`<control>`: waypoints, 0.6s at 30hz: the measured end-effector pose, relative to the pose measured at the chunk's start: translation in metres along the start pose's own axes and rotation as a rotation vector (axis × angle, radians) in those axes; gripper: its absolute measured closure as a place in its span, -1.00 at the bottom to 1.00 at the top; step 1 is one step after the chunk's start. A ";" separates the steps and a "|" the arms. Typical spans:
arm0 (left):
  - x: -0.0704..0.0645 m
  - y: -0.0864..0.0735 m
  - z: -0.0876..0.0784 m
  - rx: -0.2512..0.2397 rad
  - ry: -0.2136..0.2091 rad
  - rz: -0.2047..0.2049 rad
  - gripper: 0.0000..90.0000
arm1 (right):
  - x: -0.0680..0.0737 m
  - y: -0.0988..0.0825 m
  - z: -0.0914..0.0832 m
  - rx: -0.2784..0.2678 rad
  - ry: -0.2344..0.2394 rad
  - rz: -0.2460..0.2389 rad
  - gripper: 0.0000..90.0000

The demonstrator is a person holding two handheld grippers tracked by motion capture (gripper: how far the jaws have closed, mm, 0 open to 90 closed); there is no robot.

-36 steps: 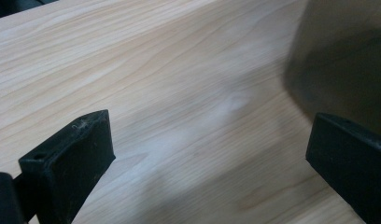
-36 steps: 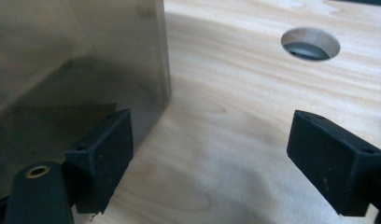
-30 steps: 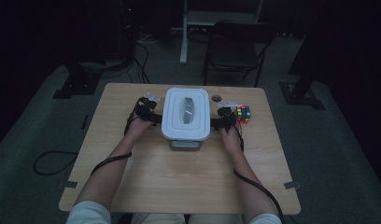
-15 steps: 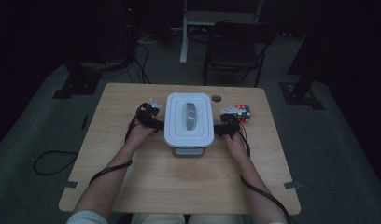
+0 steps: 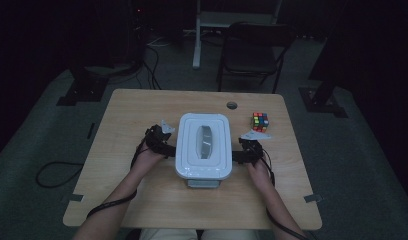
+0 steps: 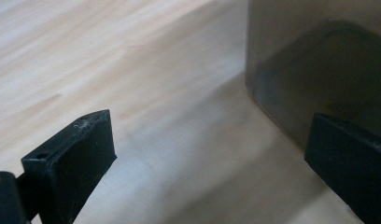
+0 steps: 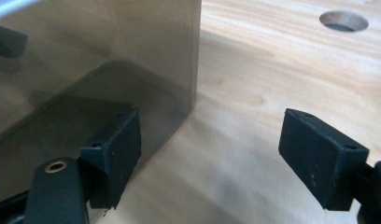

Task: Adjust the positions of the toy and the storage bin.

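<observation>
A lidded white box [image 5: 203,146] sits mid-table [image 5: 142,110], toward the near edge. The left gripper [image 5: 168,146] and right gripper [image 5: 238,156] flank its sides, both gaping and gripping nothing.

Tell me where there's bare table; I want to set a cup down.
Free: the far-left stretch beyond the left gripper, and the near edge of the table between the forearms. Crowded: the middle, where both grippers flank the white box, and the far right by the puzzle cube.

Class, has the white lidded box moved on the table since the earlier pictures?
Yes. The white box has slid toward the person, away from the round hole and the puzzle cube.
</observation>
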State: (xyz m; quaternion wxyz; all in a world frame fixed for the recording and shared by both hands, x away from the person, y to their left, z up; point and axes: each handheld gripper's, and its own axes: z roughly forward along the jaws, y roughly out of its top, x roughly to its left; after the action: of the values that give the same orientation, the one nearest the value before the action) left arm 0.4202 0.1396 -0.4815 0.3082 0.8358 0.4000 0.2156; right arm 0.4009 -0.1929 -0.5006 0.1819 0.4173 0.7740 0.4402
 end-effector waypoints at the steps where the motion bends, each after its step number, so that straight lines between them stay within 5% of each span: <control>1: -0.006 -0.003 -0.004 -0.001 -0.012 0.005 -0.95 | 0.001 -0.003 -0.004 -0.002 0.001 -0.001 -0.53; 18: -0.043 -0.018 -0.029 0.018 -0.090 0.043 -0.95 | 0.008 -0.030 -0.041 -0.006 0.008 0.003 -0.53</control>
State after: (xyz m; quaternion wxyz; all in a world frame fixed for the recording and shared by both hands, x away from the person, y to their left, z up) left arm 0.3683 0.1240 -0.4781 0.3138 0.8557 0.3696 0.1807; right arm 0.3549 -0.2159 -0.5029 0.1794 0.4161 0.7728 0.4444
